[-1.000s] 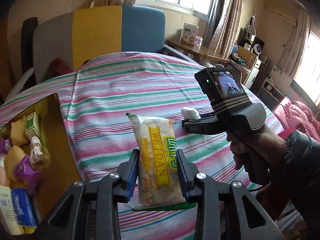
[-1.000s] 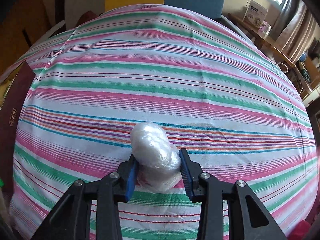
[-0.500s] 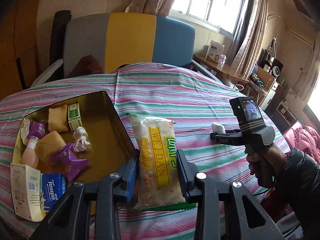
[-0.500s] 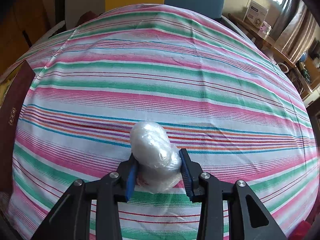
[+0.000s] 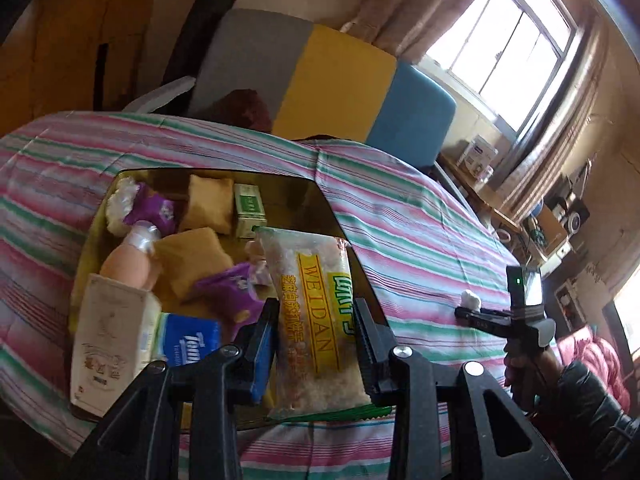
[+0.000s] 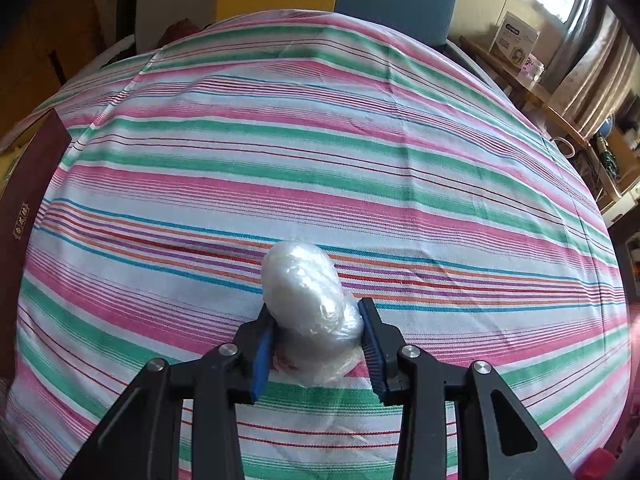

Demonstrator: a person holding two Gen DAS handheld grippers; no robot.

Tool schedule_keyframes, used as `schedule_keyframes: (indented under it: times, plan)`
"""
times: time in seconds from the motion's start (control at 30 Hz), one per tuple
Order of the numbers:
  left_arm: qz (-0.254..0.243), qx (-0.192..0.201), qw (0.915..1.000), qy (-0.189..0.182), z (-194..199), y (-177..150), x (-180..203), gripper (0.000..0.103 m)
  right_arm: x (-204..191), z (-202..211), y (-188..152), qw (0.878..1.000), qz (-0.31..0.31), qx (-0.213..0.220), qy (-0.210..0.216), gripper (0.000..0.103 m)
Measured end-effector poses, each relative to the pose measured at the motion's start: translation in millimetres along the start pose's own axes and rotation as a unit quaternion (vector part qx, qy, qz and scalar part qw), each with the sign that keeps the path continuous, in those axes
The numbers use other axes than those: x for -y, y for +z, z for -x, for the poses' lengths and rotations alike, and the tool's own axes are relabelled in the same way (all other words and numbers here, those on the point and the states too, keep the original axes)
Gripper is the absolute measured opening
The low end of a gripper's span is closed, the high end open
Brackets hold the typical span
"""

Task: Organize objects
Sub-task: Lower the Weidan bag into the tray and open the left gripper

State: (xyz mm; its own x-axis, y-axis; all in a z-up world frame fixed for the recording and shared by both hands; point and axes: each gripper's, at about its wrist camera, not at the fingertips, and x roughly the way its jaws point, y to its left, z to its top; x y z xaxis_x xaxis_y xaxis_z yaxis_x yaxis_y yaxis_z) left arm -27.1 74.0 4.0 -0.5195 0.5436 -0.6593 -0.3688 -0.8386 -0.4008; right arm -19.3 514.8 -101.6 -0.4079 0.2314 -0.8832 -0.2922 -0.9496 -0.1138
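My left gripper [image 5: 316, 312] is shut on a clear snack packet with a yellow WEIDAN label [image 5: 316, 320], held over the right edge of an open gold-lined box [image 5: 312, 190]. The box holds several items: purple packets, tan pouches, a green carton, a peach bottle, a blue tissue pack and a white carton. My right gripper [image 6: 316, 314] is shut on a white plastic-wrapped bundle [image 6: 304, 288] just above the striped cloth [image 6: 320, 152]. The right gripper [image 5: 464, 312] also shows in the left wrist view, far to the right of the box.
The striped cloth covers a round table. A grey, yellow and blue chair back [image 5: 320, 76] stands behind it. The box's dark red side [image 6: 24, 200] shows at the left edge of the right wrist view. A wooden desk with a white carton [image 6: 516, 40] is at the right.
My left gripper has swung left with the WEIDAN packet, from above the cloth to over the box. The right gripper and its bundle have stayed in place.
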Motion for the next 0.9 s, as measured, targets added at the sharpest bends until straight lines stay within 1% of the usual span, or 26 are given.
schedule_keyframes:
  times: [0.07,0.17,0.23,0.3,0.33,0.47,0.5,0.57,0.63,0.67,0.7,0.73,0.8,0.9]
  plan:
    - [0.035,-0.002,0.9994,-0.008,10,2,-28,0.035,0,-1,1,1.000,0.003,-0.001,-0.001,0.040]
    - [0.055,-0.010,0.9982,-0.023,17,-3,-49,0.035,-1,0,2,1.000,0.005,-0.001,-0.002,0.040]
    - [0.051,-0.021,0.9977,-0.040,12,-7,-46,0.035,-1,0,2,1.000,0.006,-0.002,-0.003,0.040]
    - [0.034,-0.032,0.9981,-0.041,2,-8,-35,0.035,-1,1,1,1.000,0.006,-0.002,-0.003,0.040]
    - [0.017,-0.040,0.9983,-0.040,-7,-8,-26,0.035,-1,1,1,1.000,0.006,-0.002,-0.003,0.040]
    - [-0.033,-0.073,0.9966,-0.019,-46,-9,-4,0.035,0,1,2,1.000,0.006,-0.002,-0.004,0.040]
    - [-0.046,-0.083,0.9955,-0.004,-55,-9,0,0.035,0,2,1,1.000,0.005,-0.002,-0.004,0.040]
    - [-0.081,-0.114,0.9901,0.017,-79,-12,5,0.036,1,1,1,1.000,0.005,-0.002,-0.004,0.040]
    - [-0.095,-0.131,0.9857,0.045,-94,-16,2,0.037,0,1,2,1.000,0.006,-0.002,-0.004,0.040]
    - [-0.100,-0.145,0.9831,0.051,-100,-18,0,0.038,0,1,2,1.000,0.005,-0.003,-0.004,0.040]
    - [-0.092,-0.150,0.9828,0.058,-102,-19,-3,0.039,-1,1,2,1.000,0.005,-0.003,-0.004,0.040]
    - [-0.082,-0.148,0.9839,0.058,-100,-20,-6,0.041,-1,1,2,1.000,0.005,-0.003,-0.004,0.040]
    - [-0.077,-0.142,0.9853,0.057,-95,-22,-9,0.041,-2,1,2,1.000,0.006,-0.003,-0.005,0.040]
    - [-0.072,-0.112,0.9887,0.069,-80,-22,-12,0.041,-3,1,2,1.000,0.007,-0.002,-0.006,0.040]
